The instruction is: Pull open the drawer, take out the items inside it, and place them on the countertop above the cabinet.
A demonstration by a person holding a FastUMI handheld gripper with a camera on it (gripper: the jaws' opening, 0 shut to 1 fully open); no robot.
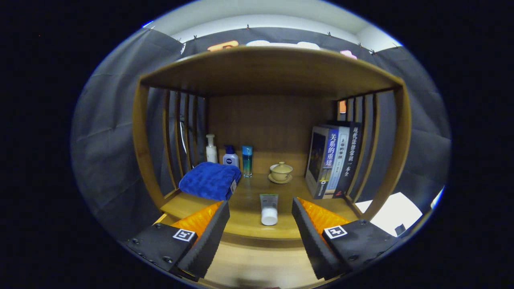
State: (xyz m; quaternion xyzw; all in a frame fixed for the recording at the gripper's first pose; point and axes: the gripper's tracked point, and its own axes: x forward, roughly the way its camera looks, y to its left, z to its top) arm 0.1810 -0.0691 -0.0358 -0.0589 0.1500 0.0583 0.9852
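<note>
A wooden cabinet stands ahead, its countertop (245,222) reaching from my fingers back to a wood wall. A small tube with a white cap (269,209) lies on the countertop, cap toward me, just ahead of and between my fingers. My gripper (261,216) is open, with nothing between the fingers (209,237). Below the fingers a lighter wood surface (257,265) runs under the countertop's front edge; I cannot tell if it is the drawer.
A folded blue towel (211,180) lies at the left. Behind it stand a white pump bottle (211,149), a blue-capped bottle (230,156) and a teal bottle (247,160). A lidded tea cup on a saucer (280,172) sits mid-back. Books (333,160) lean at the right. A shelf (269,68) roofs the space.
</note>
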